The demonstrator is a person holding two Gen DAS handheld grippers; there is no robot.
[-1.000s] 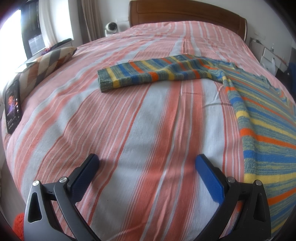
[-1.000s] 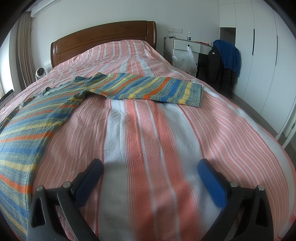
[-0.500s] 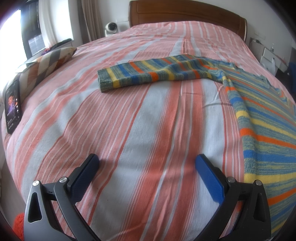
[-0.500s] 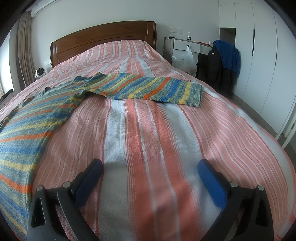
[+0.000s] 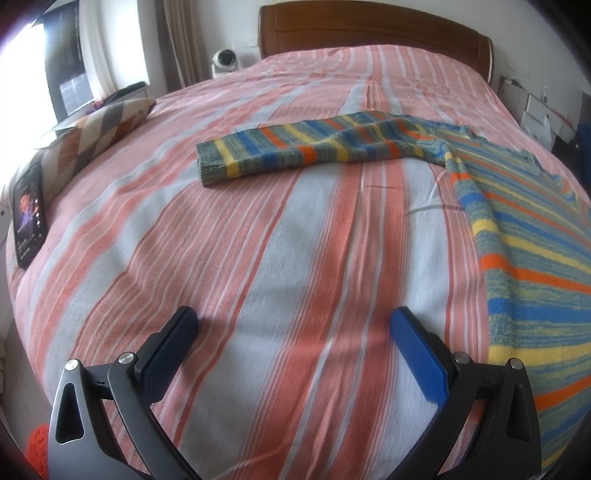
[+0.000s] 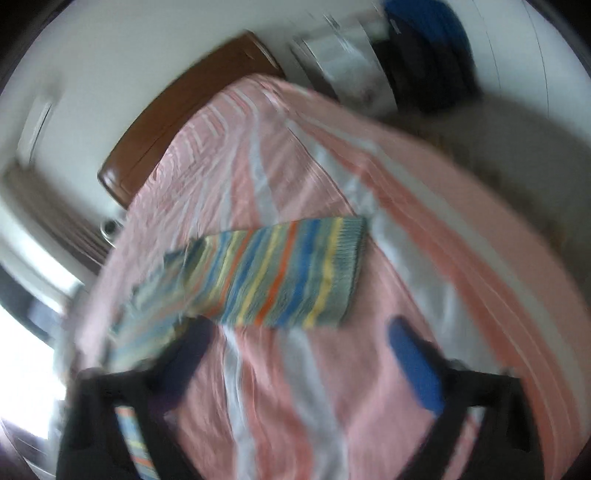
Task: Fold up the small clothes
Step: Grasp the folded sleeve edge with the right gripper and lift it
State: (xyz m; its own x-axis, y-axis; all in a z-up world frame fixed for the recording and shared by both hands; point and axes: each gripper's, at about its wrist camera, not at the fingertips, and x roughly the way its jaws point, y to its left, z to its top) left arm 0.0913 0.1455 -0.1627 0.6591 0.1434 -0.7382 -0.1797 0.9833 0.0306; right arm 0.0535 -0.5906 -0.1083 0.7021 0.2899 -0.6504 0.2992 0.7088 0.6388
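Observation:
A striped knit sweater point(image 5: 524, 236) in blue, yellow, orange and green lies flat on the bed, body at the right, one sleeve point(image 5: 303, 151) stretched out to the left. My left gripper point(image 5: 293, 325) is open and empty, low over the bedspread, well short of the sleeve. In the blurred right wrist view the other sleeve point(image 6: 288, 273) lies just ahead of my right gripper point(image 6: 299, 332), which is open and empty, tilted, close to the cuff point(image 6: 351, 266).
The bed has a pink, white and orange striped cover point(image 5: 258, 240) and a brown wooden headboard point(image 5: 369, 26). A phone point(image 5: 27, 214) and a patterned pillow point(image 5: 92, 136) lie at its left edge. Dark clothes point(image 6: 424, 48) hang by a wardrobe at the right.
My right gripper has moved fast forward toward the right sleeve and rolled, so its view is tilted and blurred. My left gripper has stayed still.

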